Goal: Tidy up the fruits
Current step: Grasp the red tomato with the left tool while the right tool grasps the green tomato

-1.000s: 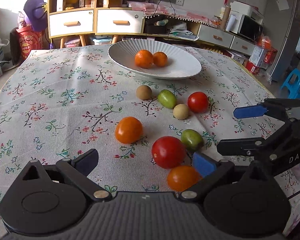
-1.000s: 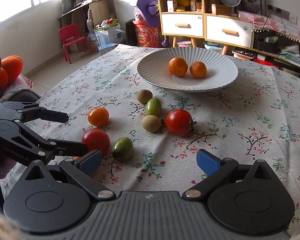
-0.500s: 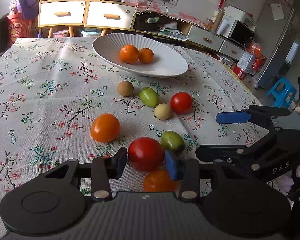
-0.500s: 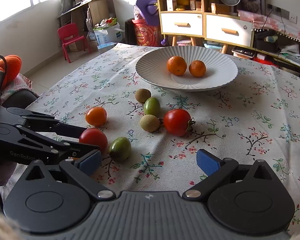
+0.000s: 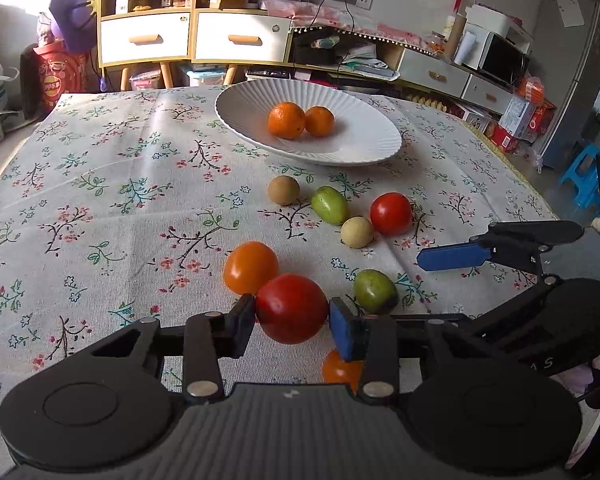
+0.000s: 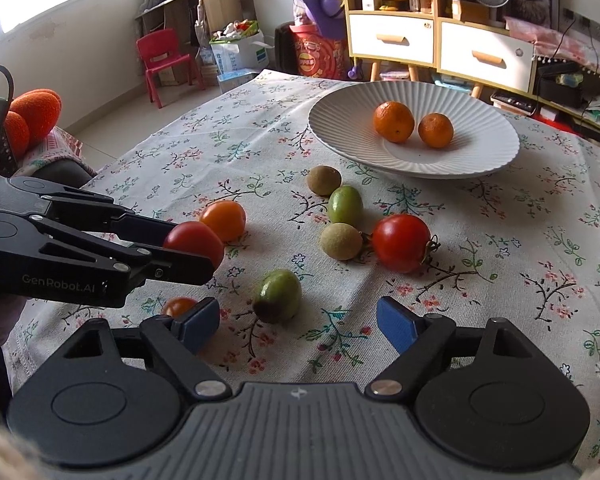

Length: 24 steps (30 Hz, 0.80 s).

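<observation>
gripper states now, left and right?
Left hand-held gripper: closed on the red tomato.
Right hand-held gripper: open, holding nothing.

The right claw (image 6: 298,324) stands wide apart over the flowered surface (image 6: 500,264), nothing between its pads — a green fruit (image 6: 277,295) lies just ahead of its left pad. Further left, the left claw (image 6: 196,246) clamps a red tomato (image 6: 192,240), an orange tomato (image 6: 224,220) just beyond it.
</observation>
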Available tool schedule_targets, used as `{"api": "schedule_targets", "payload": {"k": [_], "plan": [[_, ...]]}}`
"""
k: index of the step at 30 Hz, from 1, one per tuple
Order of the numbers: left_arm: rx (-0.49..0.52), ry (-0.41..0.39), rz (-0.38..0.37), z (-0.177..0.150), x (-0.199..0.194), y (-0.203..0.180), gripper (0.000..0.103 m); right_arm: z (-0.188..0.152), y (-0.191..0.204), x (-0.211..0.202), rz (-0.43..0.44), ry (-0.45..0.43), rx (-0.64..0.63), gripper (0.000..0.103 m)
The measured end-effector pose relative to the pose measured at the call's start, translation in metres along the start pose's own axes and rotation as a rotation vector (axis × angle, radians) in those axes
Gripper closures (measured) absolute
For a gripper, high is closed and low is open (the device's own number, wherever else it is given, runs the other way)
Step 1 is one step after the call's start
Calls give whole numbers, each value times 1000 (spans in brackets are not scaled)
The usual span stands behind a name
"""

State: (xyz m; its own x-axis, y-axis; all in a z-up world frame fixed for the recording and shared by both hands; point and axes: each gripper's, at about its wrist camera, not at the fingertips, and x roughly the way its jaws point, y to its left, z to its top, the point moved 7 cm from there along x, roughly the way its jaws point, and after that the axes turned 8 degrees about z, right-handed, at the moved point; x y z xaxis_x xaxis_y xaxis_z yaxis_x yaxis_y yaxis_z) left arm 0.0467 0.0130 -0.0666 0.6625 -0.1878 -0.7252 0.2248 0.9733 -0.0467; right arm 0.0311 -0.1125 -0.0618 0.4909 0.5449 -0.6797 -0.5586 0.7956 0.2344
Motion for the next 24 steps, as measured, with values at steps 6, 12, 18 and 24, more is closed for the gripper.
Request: {"api": "schedule_targets", "payload": {"k": [6, 12, 18, 24], "plan": [[0, 6, 1, -2, -1, 2, 63, 2, 6, 7, 23, 17, 10, 48], [6, 6, 2, -2, -2, 2, 63, 3, 9, 11, 34, 27, 10, 65], [6, 10, 5, -3, -1, 2, 63, 4, 11, 10, 31, 24, 3, 78], [5, 6, 3, -1, -1, 2, 63, 8, 11, 6, 31, 4, 3, 78]]}}
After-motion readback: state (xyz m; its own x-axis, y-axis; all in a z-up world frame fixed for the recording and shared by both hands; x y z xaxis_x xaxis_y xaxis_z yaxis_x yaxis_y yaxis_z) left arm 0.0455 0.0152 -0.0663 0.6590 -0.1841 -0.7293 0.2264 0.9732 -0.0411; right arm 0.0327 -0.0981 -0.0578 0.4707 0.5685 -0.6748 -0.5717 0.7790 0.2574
